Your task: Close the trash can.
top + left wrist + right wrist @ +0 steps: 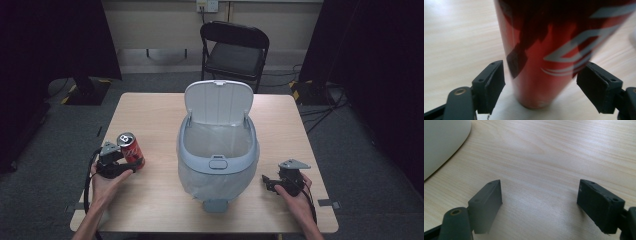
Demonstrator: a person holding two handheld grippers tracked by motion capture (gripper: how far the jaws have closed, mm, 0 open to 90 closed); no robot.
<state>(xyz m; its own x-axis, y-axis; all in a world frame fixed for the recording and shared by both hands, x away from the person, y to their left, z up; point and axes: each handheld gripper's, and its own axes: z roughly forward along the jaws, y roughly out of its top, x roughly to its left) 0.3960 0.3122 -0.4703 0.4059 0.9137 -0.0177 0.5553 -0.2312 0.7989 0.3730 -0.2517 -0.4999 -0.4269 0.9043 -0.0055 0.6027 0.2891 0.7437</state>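
Your left gripper (pixel 540 82) has its jaws spread apart with the red can (pixel 544 57) standing between them, low down near its base. There is a narrow gap on each side, so the pads (pixel 492 85) flank the can without pressing on it. From above, your left gripper (pixel 120 159) sits at the near left of the table (pixel 150 115), and the red can (pixel 131 150) rests on the wood just beyond your hand, leaning a little, its silver top toward the far left.

Your right gripper (pixel 540 202) is also spread wide, with only bare tabletop between its jaws; a pale curved edge of the bin (pixel 441 142) shows at the upper left of that view. From above, your right gripper (pixel 272 184) lies at the near right, pointing toward the bin (pixel 218 160) and apart from it.

The bin stands mid-table between your hands, well apart from the can, lid (pixel 218 100) raised upright at its far side.

Beyond the table stands a black folding chair (pixel 234 50).
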